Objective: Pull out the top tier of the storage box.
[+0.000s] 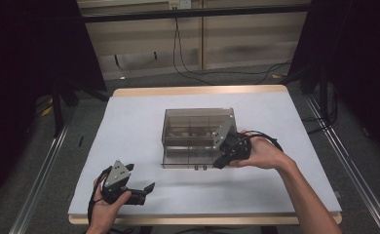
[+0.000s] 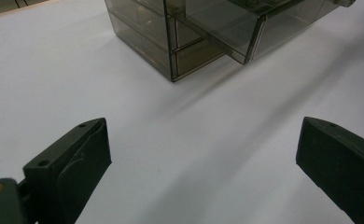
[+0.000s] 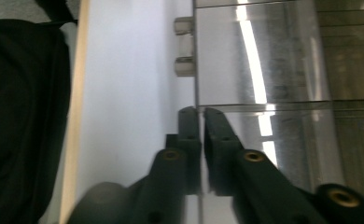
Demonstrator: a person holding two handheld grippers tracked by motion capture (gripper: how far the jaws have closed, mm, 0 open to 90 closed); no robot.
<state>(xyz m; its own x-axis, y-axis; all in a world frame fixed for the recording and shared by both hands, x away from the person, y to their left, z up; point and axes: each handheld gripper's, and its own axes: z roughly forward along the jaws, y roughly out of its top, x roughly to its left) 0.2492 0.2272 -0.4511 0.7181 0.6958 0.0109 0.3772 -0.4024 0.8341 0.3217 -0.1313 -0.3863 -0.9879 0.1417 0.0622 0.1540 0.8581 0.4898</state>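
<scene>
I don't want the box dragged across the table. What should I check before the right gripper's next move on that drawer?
1. Right gripper lined up on the front edge of the drawer, edge between its jaws: ok.
2. Pads pressing firmly on that edge: cannot tell.
3. Left gripper bracing the box: not ok; it is open and apart from it.
4. Drawer handle free of the jaws: ok.
5. Table bare in front of the drawer: ok.

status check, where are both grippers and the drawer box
Left gripper open, idle near table's front edge. Right gripper jaws nearly together at front edge of smoky drawer box. One drawer slid out. Nothing in the way.
</scene>
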